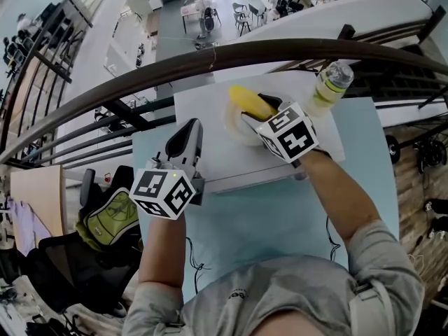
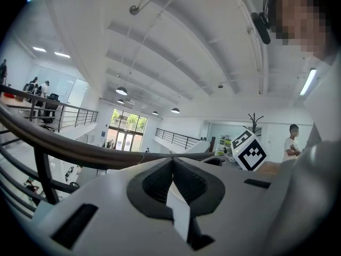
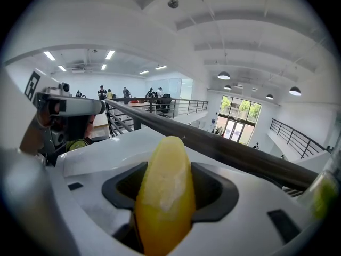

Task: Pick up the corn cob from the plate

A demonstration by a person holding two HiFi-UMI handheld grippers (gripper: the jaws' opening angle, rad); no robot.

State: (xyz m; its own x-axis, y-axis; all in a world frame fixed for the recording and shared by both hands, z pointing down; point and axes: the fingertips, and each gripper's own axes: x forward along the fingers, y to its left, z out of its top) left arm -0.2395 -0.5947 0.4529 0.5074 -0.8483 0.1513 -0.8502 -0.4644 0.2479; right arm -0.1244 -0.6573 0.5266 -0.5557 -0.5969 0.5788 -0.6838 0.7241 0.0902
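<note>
The right gripper (image 1: 260, 109) has its fingers (image 3: 213, 188) clamped on the yellow corn cob (image 3: 162, 196) over the plate (image 1: 234, 128). The left gripper (image 1: 190, 127), fingers together, hovers over the bench (image 1: 280, 215), nearer and left

We stand on a mezzanine in an open office hall: a dark railing (image 1: 210, 57), desks (image 1: 190, 9) and chairs (image 1: 241, 18) on the floor below, pendant lamps (image 2: 121, 90) overhead.

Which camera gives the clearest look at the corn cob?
The right gripper view: the corn cob fills the centre, clamped in the jaws of the right hand-held gripper. The head view shows only its yellow end past that gripper, over the plate. The left gripper view doesn't show it.
</note>
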